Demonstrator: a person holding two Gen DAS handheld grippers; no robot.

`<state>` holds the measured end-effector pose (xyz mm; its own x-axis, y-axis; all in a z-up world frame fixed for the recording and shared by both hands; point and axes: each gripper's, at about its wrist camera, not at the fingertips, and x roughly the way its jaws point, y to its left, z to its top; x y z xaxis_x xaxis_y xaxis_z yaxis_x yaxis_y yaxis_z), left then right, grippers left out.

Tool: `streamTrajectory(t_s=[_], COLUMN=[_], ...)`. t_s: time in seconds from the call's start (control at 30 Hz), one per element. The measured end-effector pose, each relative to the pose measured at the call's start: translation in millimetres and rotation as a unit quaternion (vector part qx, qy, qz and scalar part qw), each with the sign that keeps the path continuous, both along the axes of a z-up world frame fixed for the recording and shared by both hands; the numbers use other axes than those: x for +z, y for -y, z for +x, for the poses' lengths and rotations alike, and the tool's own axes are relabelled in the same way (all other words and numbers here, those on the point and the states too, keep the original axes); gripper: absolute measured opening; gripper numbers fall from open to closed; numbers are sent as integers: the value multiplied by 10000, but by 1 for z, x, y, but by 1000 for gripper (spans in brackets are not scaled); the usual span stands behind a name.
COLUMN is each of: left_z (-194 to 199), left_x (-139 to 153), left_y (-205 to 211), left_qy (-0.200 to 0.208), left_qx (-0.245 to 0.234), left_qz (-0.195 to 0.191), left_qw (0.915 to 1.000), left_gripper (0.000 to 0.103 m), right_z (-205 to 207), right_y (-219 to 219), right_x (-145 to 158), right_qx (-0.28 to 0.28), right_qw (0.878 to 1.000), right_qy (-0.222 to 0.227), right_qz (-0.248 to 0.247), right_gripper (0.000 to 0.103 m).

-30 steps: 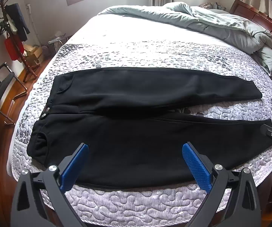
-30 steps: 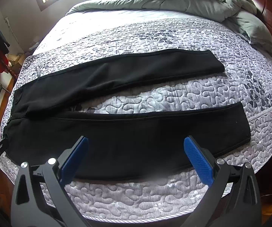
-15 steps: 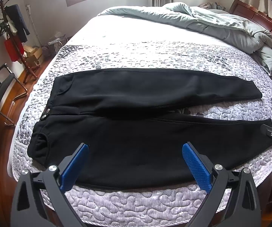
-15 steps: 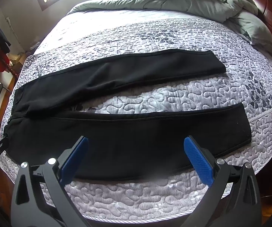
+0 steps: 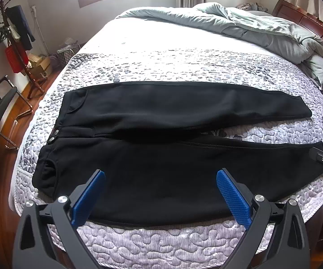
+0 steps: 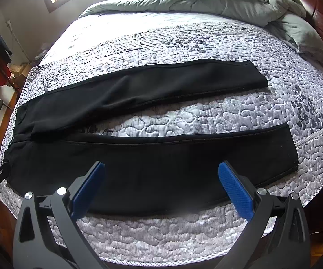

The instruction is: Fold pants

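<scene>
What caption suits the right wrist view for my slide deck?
Open right hand-held gripper above black pants spread flat, legs apart, on a quilted bed.

Barely a shift over the past second: the pants (image 5: 183,107) sit a shade nearer the left tongs (image 5: 160,172) and the right tongs (image 6: 161,163). Their near edge is a touch lower between each pair's fingers.

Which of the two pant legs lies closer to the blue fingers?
The lower leg, running along the bed's near edge just ahead of both open grippers. The other leg angles away toward the rumpled green duvet.
</scene>
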<state>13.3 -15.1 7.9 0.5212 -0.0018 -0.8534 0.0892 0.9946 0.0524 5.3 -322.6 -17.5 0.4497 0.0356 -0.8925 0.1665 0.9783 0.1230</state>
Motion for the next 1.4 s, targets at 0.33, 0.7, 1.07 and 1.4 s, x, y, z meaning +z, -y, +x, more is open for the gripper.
streamTrajectory(t_s=[0.33,0.7,1.07,1.4], left_z=[2,7,7,12], left_x=[0,3,2,-7], left_y=[0,3,3,3], left_qy=[-2,13,2,-76], left_qx=[0,-28,-27,-7], left_qz=[10,35,43,91], left_qw=[10000,10000,10000,9999], left_gripper=[99,99,99,99], right_z=[0,1,2,5], right_y=[2,3,5,8], right_x=[-1,-2,-6,-11], right_qx=[-9,-20,-34,-21], right_qw=[10000,10000,10000,10000], right_qy=[-12,-17,-43,-62], right_qz=[-3,11,31,56], right_gripper=[100,100,100,100])
